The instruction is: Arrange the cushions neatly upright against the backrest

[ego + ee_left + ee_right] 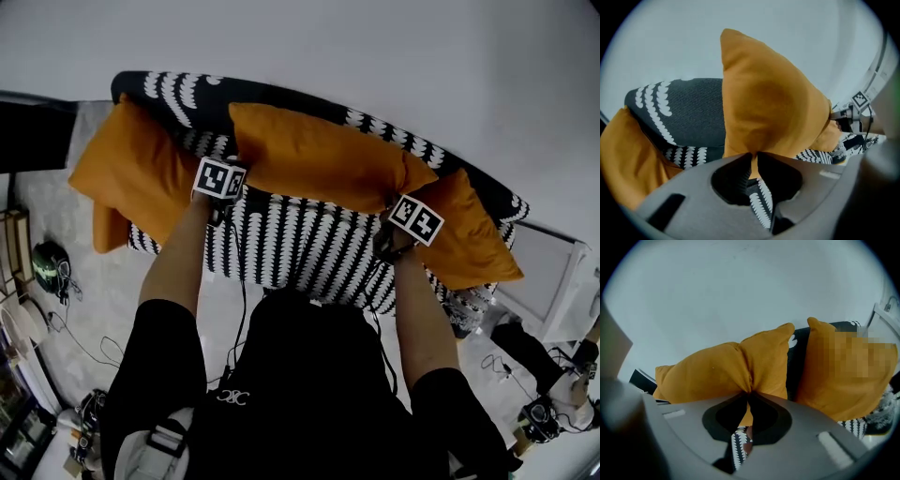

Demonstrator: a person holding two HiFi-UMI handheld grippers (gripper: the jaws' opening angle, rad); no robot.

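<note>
On sofa (300,251), head view: puffy orange middle cushion (319,155) sits up by backrest (187,89); cannot tell if they touch. Sofa cloth black with white scallop rows. Left gripper (227,194) pinches one end, right gripper (401,231) other end; tips hard to see from above. Left cushion (131,178) and right cushion (473,239) lean at sides.
Left gripper view: jaws narrow, thin fold of orange cloth squeezed between; cushion corner pointy on top.
Right gripper view: same narrow pinch on crumpled cloth; gripper body hides right cushion's bottom edge.
</note>
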